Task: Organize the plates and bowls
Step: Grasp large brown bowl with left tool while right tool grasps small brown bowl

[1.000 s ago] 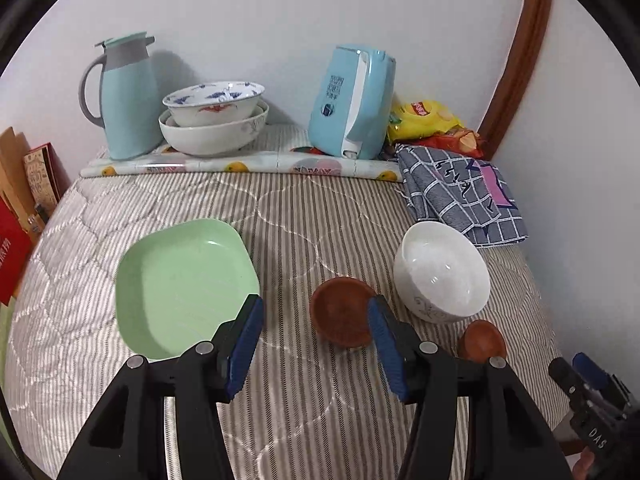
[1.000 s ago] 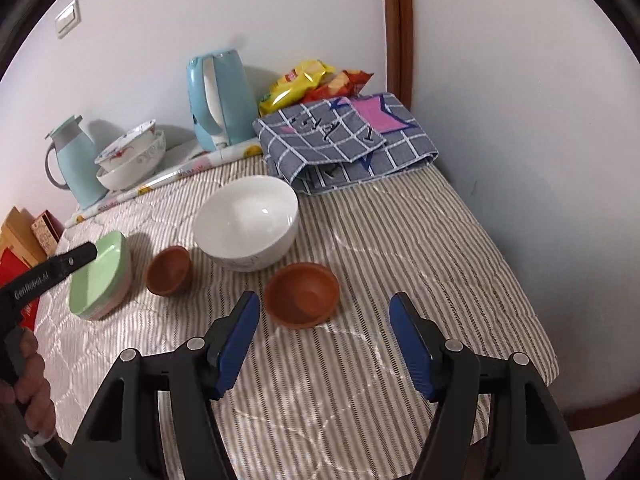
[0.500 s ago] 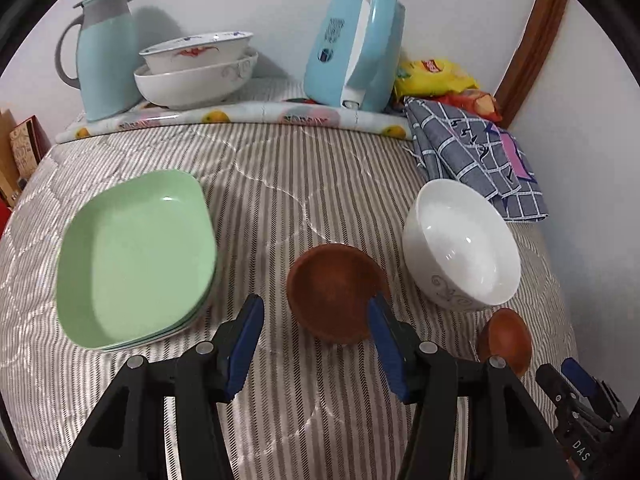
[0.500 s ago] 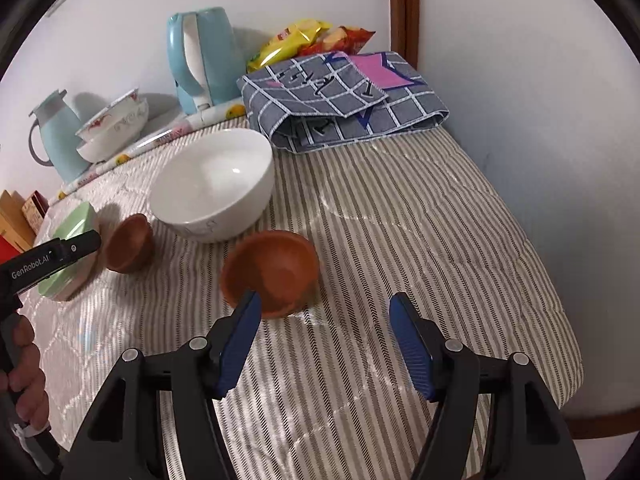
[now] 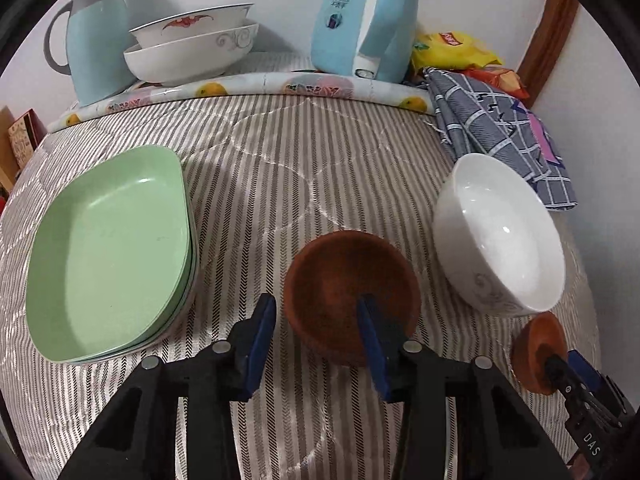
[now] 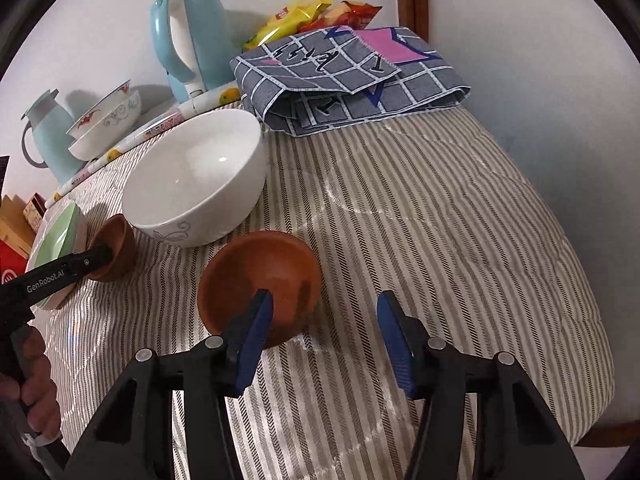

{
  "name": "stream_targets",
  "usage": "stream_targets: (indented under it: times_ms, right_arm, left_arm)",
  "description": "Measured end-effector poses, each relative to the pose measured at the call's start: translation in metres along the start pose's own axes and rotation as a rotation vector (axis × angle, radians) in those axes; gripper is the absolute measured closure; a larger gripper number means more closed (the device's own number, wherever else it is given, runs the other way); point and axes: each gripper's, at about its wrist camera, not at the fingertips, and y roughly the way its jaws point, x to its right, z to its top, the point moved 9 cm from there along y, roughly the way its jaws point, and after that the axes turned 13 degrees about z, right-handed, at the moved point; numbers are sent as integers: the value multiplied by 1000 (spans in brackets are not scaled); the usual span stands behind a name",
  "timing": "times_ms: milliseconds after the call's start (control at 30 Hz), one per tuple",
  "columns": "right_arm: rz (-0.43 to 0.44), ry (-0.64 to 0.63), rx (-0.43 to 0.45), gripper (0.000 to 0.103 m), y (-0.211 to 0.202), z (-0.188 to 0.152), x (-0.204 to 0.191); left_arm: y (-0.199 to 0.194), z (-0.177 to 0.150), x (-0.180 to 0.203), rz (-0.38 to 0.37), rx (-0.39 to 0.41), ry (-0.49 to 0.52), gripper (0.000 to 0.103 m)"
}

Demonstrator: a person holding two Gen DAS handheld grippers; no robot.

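Observation:
My left gripper (image 5: pixel 318 316) is open, its jaws straddling the near left rim of a small brown bowl (image 5: pixel 344 280): the right finger is inside the bowl, the left finger outside. My right gripper (image 6: pixel 324 316) is open, straddling the near rim of a second small brown bowl (image 6: pixel 260 280): the left finger is inside, the right finger outside. A white bowl (image 5: pixel 500 232) stands between the two brown bowls; it also shows in the right wrist view (image 6: pixel 196 180). Stacked green plates (image 5: pixel 108 248) lie at the left.
Two stacked patterned bowls (image 5: pixel 188 48), a blue jug (image 5: pixel 96 36), a blue kettle (image 5: pixel 360 16), snack bags (image 5: pixel 460 48) and a folded checked cloth (image 6: pixel 348 76) line the back. The striped table cover (image 6: pixel 440 240) drops off at the right and front edges.
Both grippers have moved forward and down. The left gripper's jaws now straddle the rim of its brown bowl, and the right gripper's jaws now straddle the rim of the other.

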Motion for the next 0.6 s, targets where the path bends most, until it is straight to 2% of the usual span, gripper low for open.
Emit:
stream_targets:
  times_ms: [133,600]
  right_arm:
    - [16,21,-12,56,8,0,1]
    - [19,6,6,57,16,4,3]
  left_arm:
    - [5,0,-3,4,-12,-16,67]
    - [11,1,-3,-3,-20,-27,70]
